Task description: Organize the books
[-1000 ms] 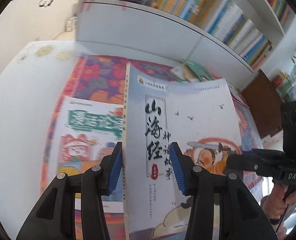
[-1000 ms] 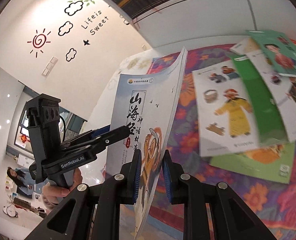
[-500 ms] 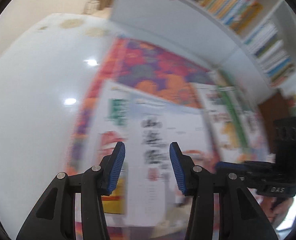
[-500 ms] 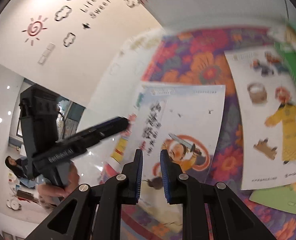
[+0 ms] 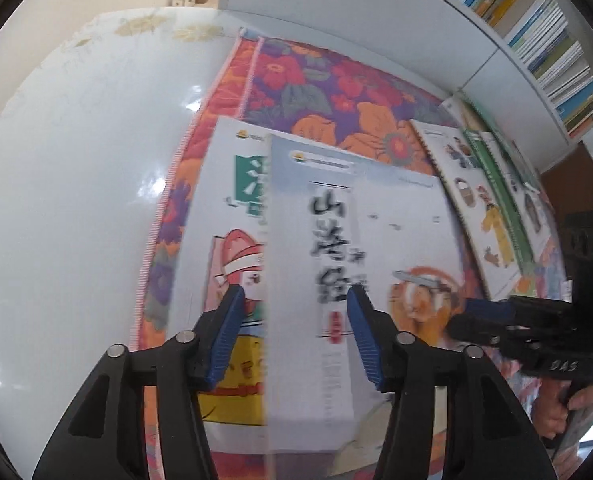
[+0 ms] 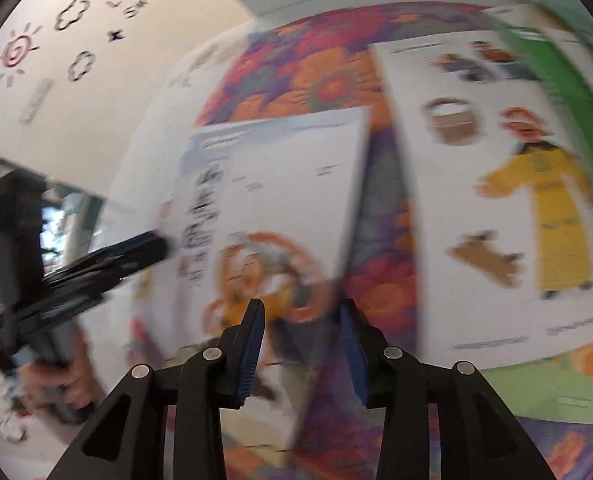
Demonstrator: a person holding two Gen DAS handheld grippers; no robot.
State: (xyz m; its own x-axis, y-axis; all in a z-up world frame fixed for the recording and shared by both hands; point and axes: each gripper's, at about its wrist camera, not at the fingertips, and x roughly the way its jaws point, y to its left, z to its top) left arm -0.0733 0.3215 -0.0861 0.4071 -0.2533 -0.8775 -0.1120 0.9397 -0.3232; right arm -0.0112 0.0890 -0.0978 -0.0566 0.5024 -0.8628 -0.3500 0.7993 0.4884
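Note:
A pale blue book point(image 5: 360, 248) with black Chinese title lies flat on top of a white book with a green title point(image 5: 232, 216), on the flowered cloth point(image 5: 328, 80). It also shows in the right wrist view point(image 6: 280, 184). My left gripper point(image 5: 294, 336) is open and empty above the stack. My right gripper point(image 6: 300, 344) is open over the blue book's near right corner, holding nothing; it shows in the left wrist view point(image 5: 480, 316).
Several more books, one with a yellow-robed figure point(image 6: 496, 208) and a green one point(image 6: 568, 92), lie spread to the right on the cloth. Bare white tabletop point(image 5: 76, 180) lies left. Bookshelves point(image 5: 536, 20) stand behind.
The blue book went from upright in my right gripper to flat on the white book. My right gripper opened and let it go. My left gripper stayed open.

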